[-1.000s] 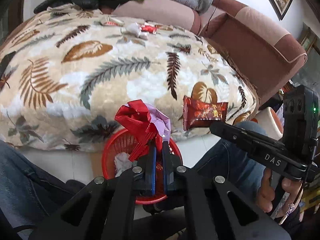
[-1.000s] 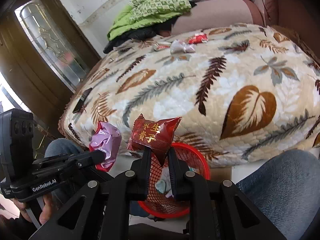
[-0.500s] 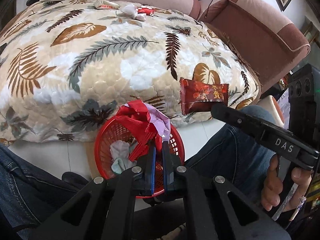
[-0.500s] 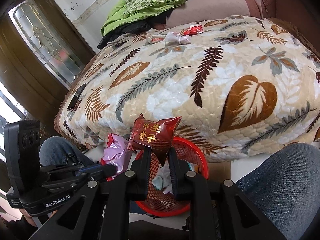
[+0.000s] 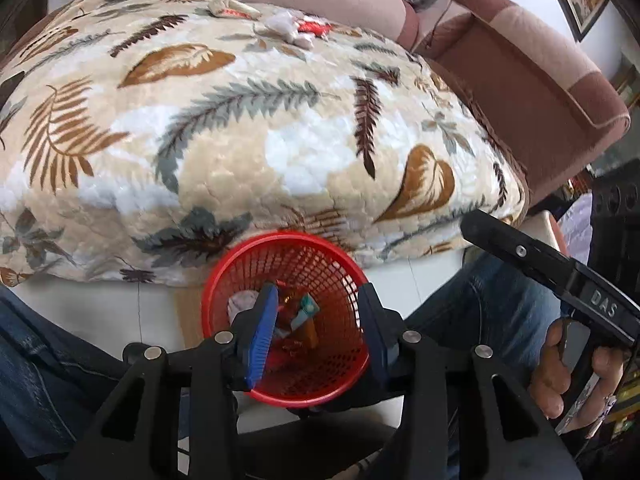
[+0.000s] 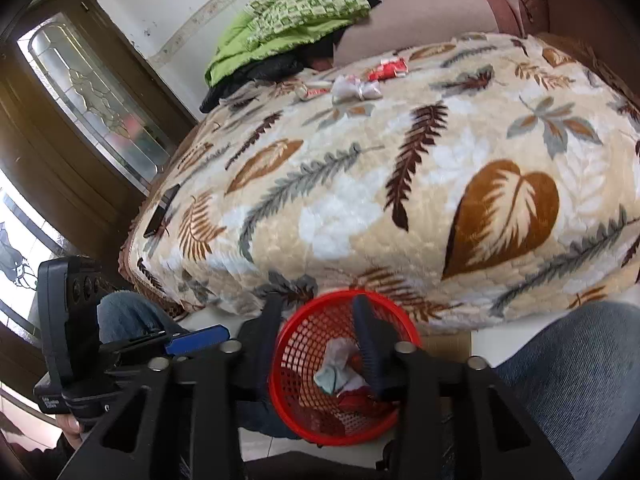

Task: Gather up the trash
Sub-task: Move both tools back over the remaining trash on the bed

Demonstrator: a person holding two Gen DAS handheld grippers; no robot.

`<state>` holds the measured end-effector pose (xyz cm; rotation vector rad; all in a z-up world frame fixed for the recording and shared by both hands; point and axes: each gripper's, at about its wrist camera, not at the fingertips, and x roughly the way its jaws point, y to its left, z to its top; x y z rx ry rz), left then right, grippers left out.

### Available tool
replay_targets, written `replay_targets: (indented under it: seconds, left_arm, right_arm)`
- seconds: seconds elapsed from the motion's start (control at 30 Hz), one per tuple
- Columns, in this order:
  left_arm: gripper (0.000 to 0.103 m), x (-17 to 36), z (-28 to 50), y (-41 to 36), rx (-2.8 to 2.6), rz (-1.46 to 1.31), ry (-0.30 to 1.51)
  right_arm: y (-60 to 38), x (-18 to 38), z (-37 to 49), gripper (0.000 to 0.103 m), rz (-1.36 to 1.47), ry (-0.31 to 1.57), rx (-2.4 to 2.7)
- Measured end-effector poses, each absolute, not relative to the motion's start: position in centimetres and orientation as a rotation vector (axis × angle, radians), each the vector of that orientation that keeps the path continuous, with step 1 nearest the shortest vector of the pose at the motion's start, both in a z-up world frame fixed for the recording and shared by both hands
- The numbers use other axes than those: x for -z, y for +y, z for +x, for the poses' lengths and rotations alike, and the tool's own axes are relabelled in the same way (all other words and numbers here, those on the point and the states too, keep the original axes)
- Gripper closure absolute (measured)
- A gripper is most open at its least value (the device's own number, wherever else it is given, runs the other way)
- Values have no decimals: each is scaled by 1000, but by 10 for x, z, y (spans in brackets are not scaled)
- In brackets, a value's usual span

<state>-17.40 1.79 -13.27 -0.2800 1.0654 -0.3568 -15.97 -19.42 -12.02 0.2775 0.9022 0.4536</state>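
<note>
With both sets of jaws having just been opening, the left gripper (image 5: 316, 322) and the right gripper (image 6: 318, 336) are now hanging apart over the red basket (image 5: 256, 256), nothing between the pads of either. In the left wrist view the blue-edged fingers (image 5: 262, 334) are straddling the basket mouth; the right wrist view is showing one dark finger outside the rim and one over the opening. The basket is sitting upright on the pale floor between the person's jeans-clad knees (image 6: 576, 384), just beside the front edge of the leaf-print blanket (image 5: 240, 140), its mouth facing up toward both cameras. Wrappers (image 5: 298, 314) are lying jumbled at its bottom: red pieces, a whitish crumple, a teal-ended one lying on a diagonal. Their individual long axes are hard to read.

More trash is lying well apart at the far side of the blanket: a red packet (image 6: 387, 69), a white twisted wrapper (image 6: 354, 87) with its long axis running left-right, and a pale wrapper (image 6: 313, 90) beside it, long axis also roughly left-right. A green cloth (image 6: 296, 16) is piled behind them against a brown sofa (image 5: 532, 92). A hand (image 5: 568, 368) is gripping the right gripper's handle at the edge of the left view.
</note>
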Motion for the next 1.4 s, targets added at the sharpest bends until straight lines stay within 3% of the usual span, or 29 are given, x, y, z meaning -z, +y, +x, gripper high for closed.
replay_targets:
  seconds: [0.07,0.27,0.37,0.63,1.03,1.4]
  left_arm:
    - [57,125,-169,22,346,-285,1047]
    - [53,95,-146,34,327,-288,973]
    - [43,79,-131,39,321,-304,945]
    - [38,42,-64,61,306,-350,902]
    - [38,20,65,98,224,-465,903]
    - [38,57,172,107,201,-521,927]
  right_arm:
    - [-195,113,-157,43,282,878,-453]
    - [-201,86,-135,31,297,811,-439]
    - [-203,73,-120,29,297,780,-437]
    - [-196,41,-57,22,270,741,-484]
    - [-167,29,72,21,281,770,-551]
    - [-151,97,197,21,273,882,-527]
